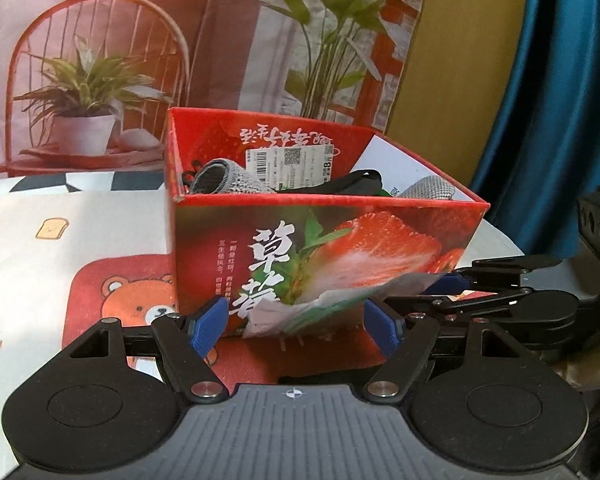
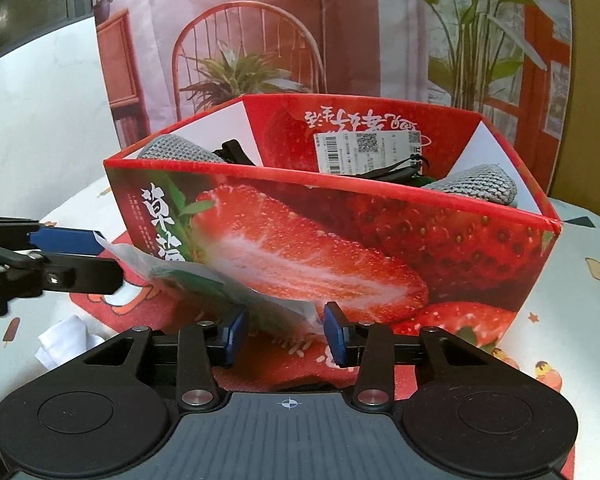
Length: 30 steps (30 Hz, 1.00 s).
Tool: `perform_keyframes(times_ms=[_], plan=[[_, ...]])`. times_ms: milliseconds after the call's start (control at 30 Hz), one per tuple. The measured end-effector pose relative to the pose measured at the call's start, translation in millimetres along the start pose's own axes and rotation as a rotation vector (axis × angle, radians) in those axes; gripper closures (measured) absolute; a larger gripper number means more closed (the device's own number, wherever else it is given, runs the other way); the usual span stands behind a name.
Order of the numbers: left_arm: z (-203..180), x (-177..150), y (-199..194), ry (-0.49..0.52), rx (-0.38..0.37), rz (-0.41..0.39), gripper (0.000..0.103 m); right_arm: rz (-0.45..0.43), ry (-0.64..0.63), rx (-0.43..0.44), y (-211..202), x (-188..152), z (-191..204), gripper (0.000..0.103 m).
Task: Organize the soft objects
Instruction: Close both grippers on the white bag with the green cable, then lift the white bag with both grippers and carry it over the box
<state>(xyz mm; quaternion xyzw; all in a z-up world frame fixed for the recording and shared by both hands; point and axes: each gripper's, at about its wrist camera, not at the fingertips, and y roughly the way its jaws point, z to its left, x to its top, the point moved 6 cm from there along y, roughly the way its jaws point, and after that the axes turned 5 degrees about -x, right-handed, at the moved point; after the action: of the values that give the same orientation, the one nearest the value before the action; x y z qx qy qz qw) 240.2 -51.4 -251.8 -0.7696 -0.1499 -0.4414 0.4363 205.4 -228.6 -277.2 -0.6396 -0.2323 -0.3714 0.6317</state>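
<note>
Strawberry box (image 1: 380,240) stands on the printed tablecloth (image 1: 40,280), open top, filling the centre of both wrist views. Inside it: one grey knitted piece (image 1: 228,178) at 10 o'clock against the left wall, a second grey knitted piece (image 1: 430,190) at 2 o'clock near the right wall, a black strap (image 1: 352,182) between them, and a barcode label (image 1: 292,164) on the far wall. Outside the box, low against its near wall, a crumpled clear bag (image 1: 320,304) with green print. Left gripper (image 1: 294,324) has its blue pads spread wide; the bag sits in the gap, nearer the pad at 3 o'clock, with no pinch visible. Right gripper (image 2: 286,332) is parted too, though more narrowly; the bag's corner hangs between its pads, just beside the one at 3 o'clock, and contact cannot be judged. In the right wrist view the left gripper enters from 9 o'clock, the bag's other end reaching its blue pad. A white cloth (image 2: 64,340) lies on the table at 8 o'clock. A bear print (image 1: 136,300) shows at 9 o'clock of the left gripper.
</note>
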Motion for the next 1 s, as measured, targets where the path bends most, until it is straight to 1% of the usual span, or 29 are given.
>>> perform_keyframes(times_ms=[233,333,400,433,533,633,733,800,833,933,1000], plan=[[-1.0,4.9,10.4,0.053,-0.023,0.011,0.027,0.0,0.0,0.002,-0.3,-1.2,0.3,0.067],[-3.4,3.2,17.1,0.075,-0.035,0.038,0.039,0.0,0.005,0.003,0.1,-1.5,-0.7,0.067],[-6.5,2.1,21.7,0.104,-0.031,0.051,0.041,-0.001,0.009,0.001,0.6,-1.5,-1.8,0.069],[-8.4,1.8,23.6,0.12,-0.031,0.056,0.044,0.0,0.012,0.001,0.9,-1.4,-2.5,0.07],[-12.9,0.5,28.5,0.157,-0.037,0.078,0.056,0.001,0.014,0.007,1.6,-1.2,-2.9,0.071],[-14.5,-1.6,31.3,0.183,-0.03,0.092,0.061,0.0,0.006,0.01,2.5,-1.2,-1.8,0.074],[-12.8,-5.3,34.1,0.188,-0.024,0.11,0.073,-0.001,0.004,0.015,3.2,-1.8,-0.7,0.077],[-11.8,-6.1,34.3,0.175,-0.025,0.108,0.074,0.001,0.003,0.024,3.9,-2.1,0.0,0.081],[-12.3,-6.1,34.7,0.175,-0.018,0.106,0.076,0.002,0.003,0.029,4.5,-2.5,1.1,0.084],[-14.4,-5.6,34.2,0.181,0.004,0.101,0.077,-0.006,-0.01,0.023,4.8,-2.3,3.6,0.087],[-13.9,-3.0,30.1,0.163,0.003,0.09,0.078,-0.016,-0.007,0.028,2.6,-1.4,4.0,0.088]])
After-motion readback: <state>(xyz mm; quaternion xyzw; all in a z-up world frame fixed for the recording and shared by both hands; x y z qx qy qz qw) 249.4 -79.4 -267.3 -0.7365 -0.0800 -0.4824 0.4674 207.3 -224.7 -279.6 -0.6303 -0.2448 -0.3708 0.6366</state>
